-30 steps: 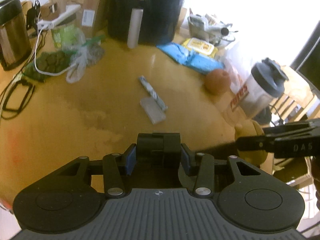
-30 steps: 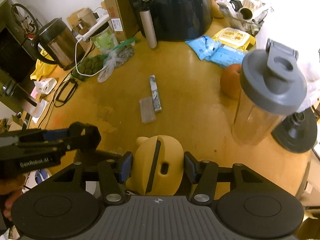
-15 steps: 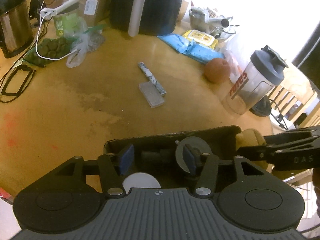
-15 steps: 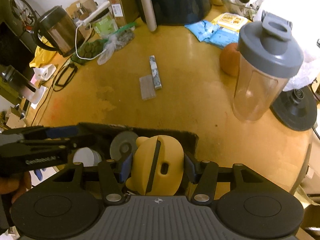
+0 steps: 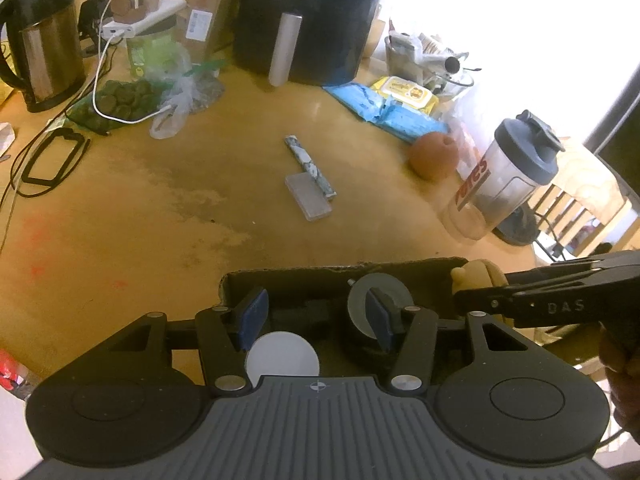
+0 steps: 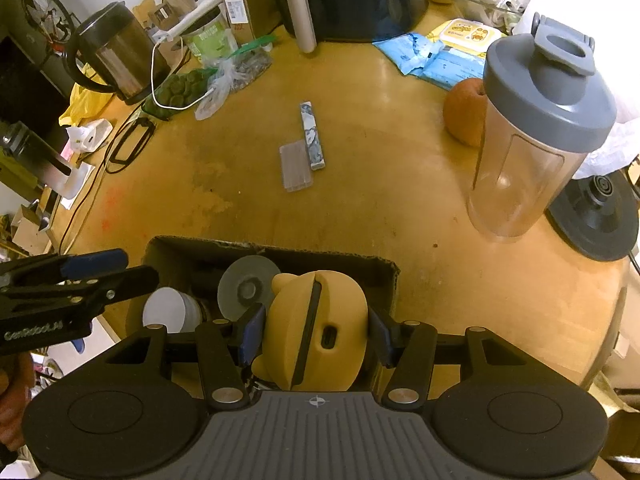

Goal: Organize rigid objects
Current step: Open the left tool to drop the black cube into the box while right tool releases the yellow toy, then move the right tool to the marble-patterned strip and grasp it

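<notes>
A cardboard box (image 6: 280,250) sits at the table's near edge, also in the left wrist view (image 5: 340,270). Inside lie a grey disc (image 6: 248,282), a white round lid (image 6: 168,312) and a dark object (image 5: 304,314). My right gripper (image 6: 314,334) is shut on a yellow bear-shaped case (image 6: 316,332) held over the box's right end. My left gripper (image 5: 314,316) is open and empty over the box. It shows at the left of the right wrist view (image 6: 72,284). A clear plastic case (image 6: 295,166) and a marbled bar (image 6: 312,136) lie mid-table.
A shaker bottle (image 6: 532,136) and an orange fruit (image 6: 464,112) stand right, a black base (image 6: 600,216) beyond. Kettle (image 6: 116,60), bagged food (image 6: 192,88), cables, a black air fryer (image 5: 308,20) and blue packets (image 5: 384,108) line the back.
My left gripper let go of the dark object into the box and stands open. Both grippers pulled back toward the near edge, bringing the box into view. The right still holds the yellow case.
</notes>
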`<state>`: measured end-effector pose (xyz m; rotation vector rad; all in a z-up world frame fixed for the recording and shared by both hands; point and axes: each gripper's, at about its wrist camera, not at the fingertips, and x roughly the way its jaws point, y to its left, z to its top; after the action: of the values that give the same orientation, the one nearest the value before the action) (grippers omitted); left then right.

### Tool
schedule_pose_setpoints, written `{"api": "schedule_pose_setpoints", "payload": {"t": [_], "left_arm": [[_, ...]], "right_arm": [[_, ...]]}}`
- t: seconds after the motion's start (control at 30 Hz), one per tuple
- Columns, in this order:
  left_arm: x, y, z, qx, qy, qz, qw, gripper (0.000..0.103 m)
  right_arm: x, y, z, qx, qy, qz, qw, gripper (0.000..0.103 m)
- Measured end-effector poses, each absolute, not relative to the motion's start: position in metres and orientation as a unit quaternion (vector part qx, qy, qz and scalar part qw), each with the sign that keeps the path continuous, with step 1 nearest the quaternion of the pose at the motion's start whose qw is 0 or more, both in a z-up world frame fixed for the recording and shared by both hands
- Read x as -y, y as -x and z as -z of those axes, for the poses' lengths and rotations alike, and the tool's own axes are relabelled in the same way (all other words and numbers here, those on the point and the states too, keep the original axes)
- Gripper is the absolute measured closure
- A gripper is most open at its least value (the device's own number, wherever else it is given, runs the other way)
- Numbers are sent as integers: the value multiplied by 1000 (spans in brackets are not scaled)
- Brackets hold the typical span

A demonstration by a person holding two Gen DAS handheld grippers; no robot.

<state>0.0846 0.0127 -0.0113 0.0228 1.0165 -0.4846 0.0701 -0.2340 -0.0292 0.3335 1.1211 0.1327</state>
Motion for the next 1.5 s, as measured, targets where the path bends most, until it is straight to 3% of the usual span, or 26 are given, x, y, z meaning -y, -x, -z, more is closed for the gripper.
{"api": "schedule_pose_setpoints", "payload": {"t": [0.27,0.33,0.4,0.53,0.97,1.5], "left_arm": [[-23,-79,10,-487,27,218,845,50],[-24,-77,11,-490,26,210,846,50],[-25,-76,12,-493,25,201,846,50],[-28,-76,16,-502,22,188,844,50],[-24,-75,17,-506,7,194,840,50],[-25,-97,4,-479,-4,200,855,48]], "right_arm": [[231,-79,34,-538,-147,-66,828,44],[231,-80,34,-533,-147,-72,830,22],[232,-79,32,-525,-146,-64,836,9],[232,-77,35,-520,-143,-52,840,3],[225,-71,31,-470,-133,-24,872,0],[212,-105,7,-453,-35,-43,890,0]]}}
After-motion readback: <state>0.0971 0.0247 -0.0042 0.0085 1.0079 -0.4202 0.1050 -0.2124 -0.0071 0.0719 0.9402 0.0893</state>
